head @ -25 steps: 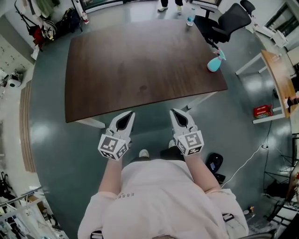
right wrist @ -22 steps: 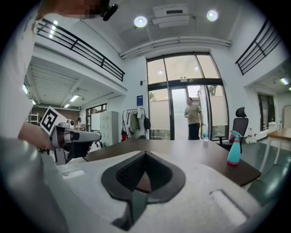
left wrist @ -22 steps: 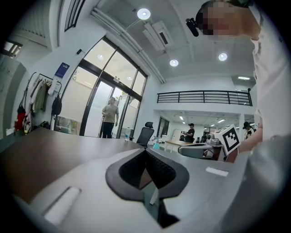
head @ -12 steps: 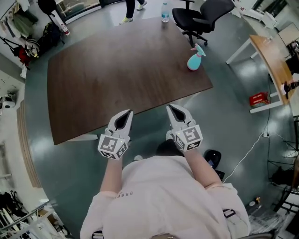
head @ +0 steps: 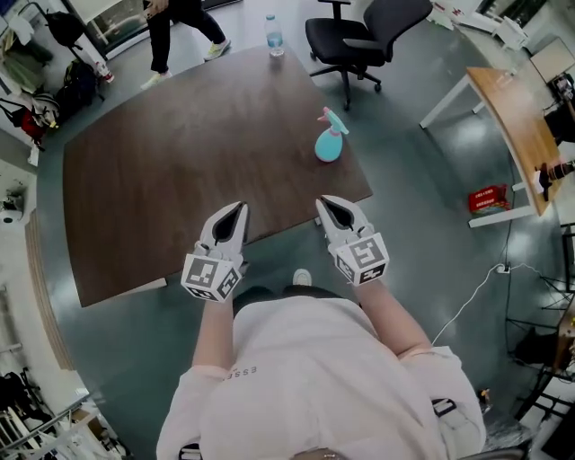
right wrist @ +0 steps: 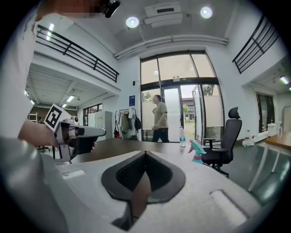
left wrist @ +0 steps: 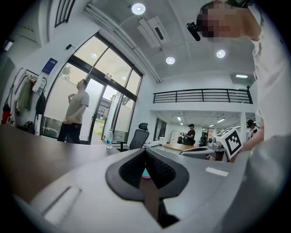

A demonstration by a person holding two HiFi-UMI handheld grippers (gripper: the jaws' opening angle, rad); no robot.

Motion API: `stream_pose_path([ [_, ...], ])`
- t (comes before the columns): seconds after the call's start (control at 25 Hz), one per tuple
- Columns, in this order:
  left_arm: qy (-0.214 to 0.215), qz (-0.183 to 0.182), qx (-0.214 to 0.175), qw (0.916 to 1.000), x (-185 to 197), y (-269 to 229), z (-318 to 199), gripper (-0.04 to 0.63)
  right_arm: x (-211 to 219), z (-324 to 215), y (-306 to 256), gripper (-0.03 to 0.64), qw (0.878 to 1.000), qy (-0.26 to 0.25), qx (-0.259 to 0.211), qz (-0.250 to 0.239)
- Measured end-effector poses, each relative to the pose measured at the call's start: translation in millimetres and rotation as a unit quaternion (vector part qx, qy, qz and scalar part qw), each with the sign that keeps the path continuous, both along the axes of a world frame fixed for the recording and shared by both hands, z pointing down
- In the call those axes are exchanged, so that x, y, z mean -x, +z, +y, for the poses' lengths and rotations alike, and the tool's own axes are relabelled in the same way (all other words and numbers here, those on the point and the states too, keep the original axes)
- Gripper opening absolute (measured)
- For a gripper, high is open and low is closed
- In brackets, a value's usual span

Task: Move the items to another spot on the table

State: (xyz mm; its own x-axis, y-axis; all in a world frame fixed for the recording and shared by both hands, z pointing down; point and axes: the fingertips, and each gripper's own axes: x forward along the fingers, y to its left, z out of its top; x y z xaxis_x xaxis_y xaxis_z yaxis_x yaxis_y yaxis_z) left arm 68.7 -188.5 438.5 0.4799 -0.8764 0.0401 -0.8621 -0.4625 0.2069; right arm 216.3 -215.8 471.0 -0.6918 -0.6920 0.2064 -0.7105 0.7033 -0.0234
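Note:
A teal spray bottle [head: 328,144] stands on the dark brown table [head: 180,162] near its right edge, a little beyond my right gripper [head: 325,206]. A clear water bottle [head: 274,36] stands at the table's far edge. Both grippers hover over the near edge with nothing held. My left gripper [head: 238,209] is shut, its tips meeting in the left gripper view [left wrist: 146,153]. The right gripper [right wrist: 145,154] is shut too. In the right gripper view the spray bottle [right wrist: 196,151] and the water bottle [right wrist: 182,136] are ahead to the right.
A black office chair [head: 359,36] stands past the table's far right corner. A person [head: 184,22] walks beyond the far edge. A light wooden desk [head: 517,126] and a red box [head: 485,198] are on the right; bags and coats [head: 36,54] sit at far left.
The table has come nearer, and both grippers now reach over its near edge instead of the floor. The spray bottle lies closer to the right gripper. A person has come into view behind the table.

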Motion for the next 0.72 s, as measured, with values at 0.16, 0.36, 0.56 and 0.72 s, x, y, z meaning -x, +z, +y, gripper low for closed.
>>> stream_pose_path([
  [0.16, 0.015, 0.007, 0.0, 0.9999, -27.2, -6.0, -30.9, 0.015, -25.6, -30.1, 1.5, -0.008, 1.0, 0.015, -0.002, -0.004],
  [0.36, 0.03, 0.003, 0.003, 0.9995, -34.0, -5.9, -69.5, 0.015, -34.4, -65.6, 4.0, -0.008, 1.0, 0.028, -0.002, -0.009],
  [0.56, 0.059, 0.001, 0.017, 0.9981, -39.2, 5.8, -112.3, 0.015, -41.1, -102.5, -1.8, -0.008, 0.998, 0.056, -0.018, -0.015],
  [0.72, 0.077, 0.005, 0.021, 0.9968, -49.5, 6.0, -144.1, 0.015, -51.0, -136.5, -6.2, -0.007, 0.997, 0.074, -0.026, -0.008],
])
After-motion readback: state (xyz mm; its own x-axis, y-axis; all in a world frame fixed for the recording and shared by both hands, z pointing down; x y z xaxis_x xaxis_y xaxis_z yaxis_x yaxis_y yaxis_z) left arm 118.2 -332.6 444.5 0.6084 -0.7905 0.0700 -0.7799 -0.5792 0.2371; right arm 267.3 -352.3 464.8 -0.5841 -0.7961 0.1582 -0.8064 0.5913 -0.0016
